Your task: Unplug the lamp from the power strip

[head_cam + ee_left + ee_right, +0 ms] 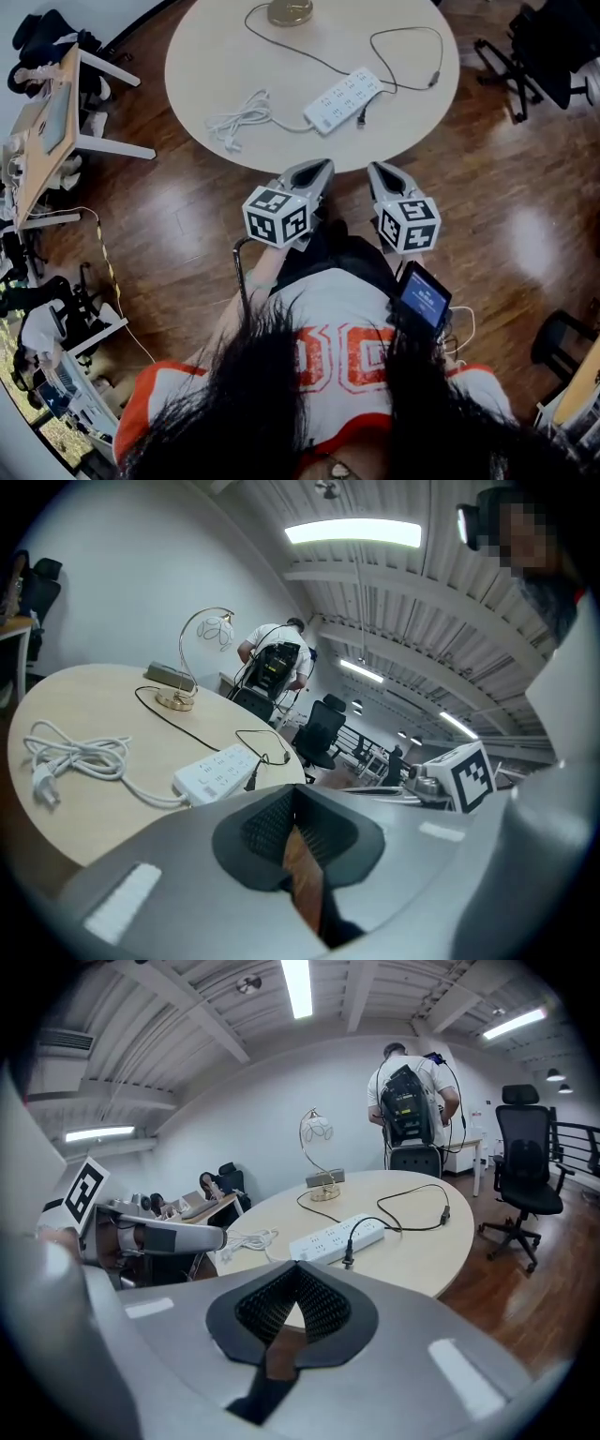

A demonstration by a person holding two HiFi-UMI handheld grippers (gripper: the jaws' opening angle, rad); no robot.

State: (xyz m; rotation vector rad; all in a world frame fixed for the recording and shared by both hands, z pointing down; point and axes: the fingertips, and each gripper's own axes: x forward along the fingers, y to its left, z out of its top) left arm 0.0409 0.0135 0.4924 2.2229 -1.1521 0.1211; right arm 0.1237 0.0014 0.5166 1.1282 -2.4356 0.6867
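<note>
On the round table (187, 66) lies a white power strip (343, 99) (217, 772) (337, 1237). The lamp (192, 658) (319, 1152) stands on its gold base (290, 11) at the far edge, and its black cord (300, 52) runs to the strip. A black plug (361, 117) (348, 1260) sits at the strip's near side; whether it is in a socket I cannot tell. My left gripper (314, 173) (294, 794) and right gripper (382, 176) (298, 1271) hover side by side just short of the table's near edge. Both are shut and empty.
A coiled white cord (239, 120) (75, 757) lies left of the strip. A second black cable loop (412, 47) lies to its right. Office chairs (525, 56) (525, 1176) stand at the right, desks (47, 131) at the left. A person (412, 1101) stands beyond the table.
</note>
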